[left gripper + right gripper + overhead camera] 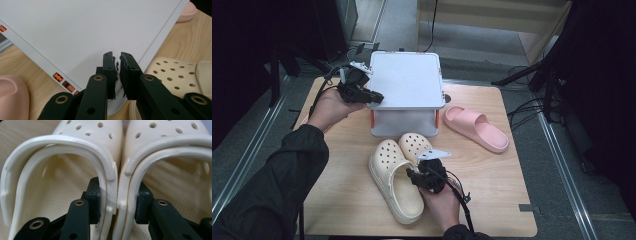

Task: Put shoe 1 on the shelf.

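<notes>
Clogs (398, 175): cream pair, rubbery, round holes over the toes, side by side in front of the white stand (406, 80), toes toward it.
Right gripper (414, 176): one jaw inside each clog, inner walls pinched together between the pads; grasping both.
Left gripper (378, 97): at the stand's front left corner, jaws nearly clenched over the top plate's edge; whether it is pinched I could not tell.
Pink slide (476, 128): right of the stand.
Table (492, 200): pale wood.
</notes>
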Motion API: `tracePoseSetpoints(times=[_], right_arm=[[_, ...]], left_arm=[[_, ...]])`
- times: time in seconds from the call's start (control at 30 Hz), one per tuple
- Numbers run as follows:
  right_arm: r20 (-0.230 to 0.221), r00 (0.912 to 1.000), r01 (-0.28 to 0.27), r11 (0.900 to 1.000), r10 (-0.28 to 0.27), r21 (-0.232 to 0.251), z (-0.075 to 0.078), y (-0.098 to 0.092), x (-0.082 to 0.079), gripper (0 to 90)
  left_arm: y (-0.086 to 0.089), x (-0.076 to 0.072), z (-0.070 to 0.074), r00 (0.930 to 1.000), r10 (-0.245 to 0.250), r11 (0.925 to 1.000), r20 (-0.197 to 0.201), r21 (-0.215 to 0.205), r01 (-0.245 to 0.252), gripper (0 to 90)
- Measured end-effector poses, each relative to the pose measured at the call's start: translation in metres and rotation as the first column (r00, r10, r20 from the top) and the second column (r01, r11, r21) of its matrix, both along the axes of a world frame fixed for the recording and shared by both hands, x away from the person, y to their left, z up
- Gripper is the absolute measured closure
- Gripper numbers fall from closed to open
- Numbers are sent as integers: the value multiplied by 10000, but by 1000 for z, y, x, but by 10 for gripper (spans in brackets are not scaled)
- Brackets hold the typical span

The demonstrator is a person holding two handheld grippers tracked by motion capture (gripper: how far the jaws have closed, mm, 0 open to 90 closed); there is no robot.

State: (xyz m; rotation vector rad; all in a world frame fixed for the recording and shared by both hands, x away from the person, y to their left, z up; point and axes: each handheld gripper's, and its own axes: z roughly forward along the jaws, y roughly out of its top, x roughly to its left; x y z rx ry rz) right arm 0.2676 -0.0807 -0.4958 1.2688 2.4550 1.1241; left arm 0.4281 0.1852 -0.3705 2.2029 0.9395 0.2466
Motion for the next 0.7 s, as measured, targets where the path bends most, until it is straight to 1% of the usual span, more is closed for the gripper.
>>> tracePoseSetpoints(times=[0.07,0.13,0.2,0.23,0.27,0.33,0.4,0.5,0.53,0.57,0.7], right_arm=[[-109,9999,-49,9999,50,121,0,-2,2,652],[-101,9999,-50,9999,51,89,1,-3,2,655],[-17,10000,-94,9999,94,-61,2,-3,3,657],[1,10000,-8,9999,8,-139,3,-3,3,658],[-24,10000,15,9999,-15,-133,4,-4,4,658],[-35,10000,59,10000,-59,-36,6,-6,6,659],[-70,9999,111,9999,-110,40,10,-7,10,659],[280,9994,180,9997,-184,144,21,-8,17,659],[487,9986,185,9997,-193,179,26,-6,22,659],[599,9980,206,9996,-216,176,30,-4,26,658],[782,9960,426,9991,-430,67,37,3,43,658]], left_arm=[[1,1,-1,10000,-33,10000,-23,-85,33,824],[1,0,-1,10000,-28,10000,19,-86,28,833],[1,0,-1,10000,2,10000,47,-77,-2,836],[1,0,-1,10000,56,9999,49,-122,-56,836],[2,0,-1,10000,79,9998,-21,-173,-79,835],[4,1,-2,9995,233,9989,-207,-400,-241,836],[4,2,-2,9994,262,9986,-220,-462,-272,849],[5,2,-3,9992,283,9980,-298,-549,-299,854],[5,2,-3,9992,287,9981,-292,-536,-302,854],[5,2,-3,9992,287,9982,-282,-525,-301,854],[4,1,-3,9992,330,9983,-211,-477,-339,859]])
